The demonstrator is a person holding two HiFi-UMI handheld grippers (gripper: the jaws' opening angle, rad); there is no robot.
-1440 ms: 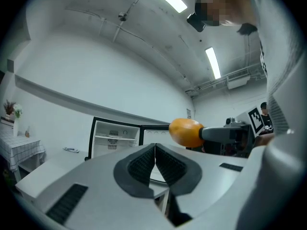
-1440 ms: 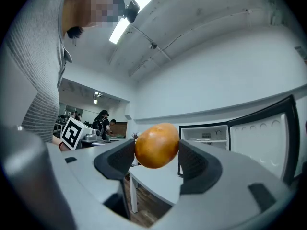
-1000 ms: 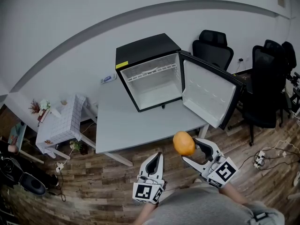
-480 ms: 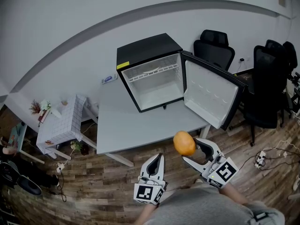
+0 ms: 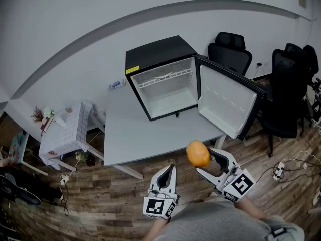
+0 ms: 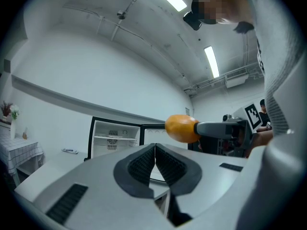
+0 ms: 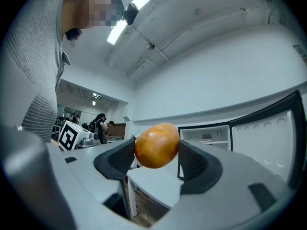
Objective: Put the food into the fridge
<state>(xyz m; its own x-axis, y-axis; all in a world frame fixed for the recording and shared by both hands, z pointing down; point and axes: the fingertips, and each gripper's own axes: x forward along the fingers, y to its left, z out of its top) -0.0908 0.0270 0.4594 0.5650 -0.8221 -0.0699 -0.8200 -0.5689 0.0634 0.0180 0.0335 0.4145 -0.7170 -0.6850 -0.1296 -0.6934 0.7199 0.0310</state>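
Orange (image 7: 156, 145) pinched between right gripper (image 5: 203, 159) jaws, short of open fridge (image 5: 165, 84); left gripper (image 5: 169, 168) jaws pressed together.

Head view: high, steeply down, table (image 5: 130, 134) and open fridge (image 5: 155, 54) well off. Gripper views: low, close behind own jaws, facing forward and slightly up. All three share fridge, orange fruit (image 5: 197, 153)

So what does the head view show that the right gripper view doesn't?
Only the head view shows the black office chairs and the top of the small black fridge. Only the right gripper view shows the ceiling strip lights and people in a far room. Both show the round orange fruit clamped in the right hand-held gripper, the fridge's open white interior and the grey table.
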